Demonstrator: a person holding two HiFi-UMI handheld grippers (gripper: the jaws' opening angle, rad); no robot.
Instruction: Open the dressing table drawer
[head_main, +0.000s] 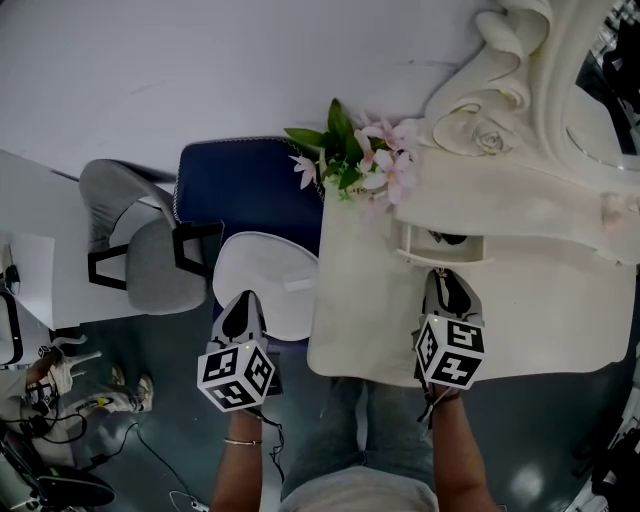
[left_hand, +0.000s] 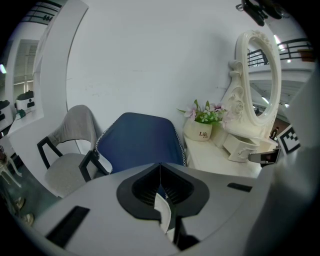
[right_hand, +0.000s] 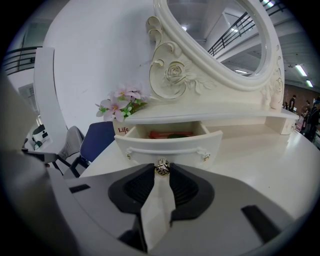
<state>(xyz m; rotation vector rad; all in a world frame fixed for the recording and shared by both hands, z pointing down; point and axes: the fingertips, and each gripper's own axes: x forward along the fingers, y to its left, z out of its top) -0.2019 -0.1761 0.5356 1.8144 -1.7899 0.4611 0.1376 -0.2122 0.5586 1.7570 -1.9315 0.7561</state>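
Note:
The cream dressing table (head_main: 560, 320) stands at the right, its small drawer (right_hand: 170, 142) pulled out from under the mirror shelf. Red and green items (right_hand: 167, 134) show inside the drawer. The drawer's metal knob (right_hand: 161, 166) sits between the tips of my right gripper (right_hand: 161, 171), and the jaws are closed on it. In the head view the right gripper (head_main: 446, 285) points at the drawer front (head_main: 440, 256). My left gripper (head_main: 240, 312) hangs left of the table above a white stool; its jaws (left_hand: 160, 167) meet at the tips with nothing between them.
A flower pot (head_main: 360, 165) stands at the table's back left corner, next to the ornate oval mirror (right_hand: 215, 40). A blue chair (head_main: 250, 185), a grey chair (head_main: 150, 250) and a white round stool (head_main: 270, 280) stand left of the table. The person's legs are at the table's front edge.

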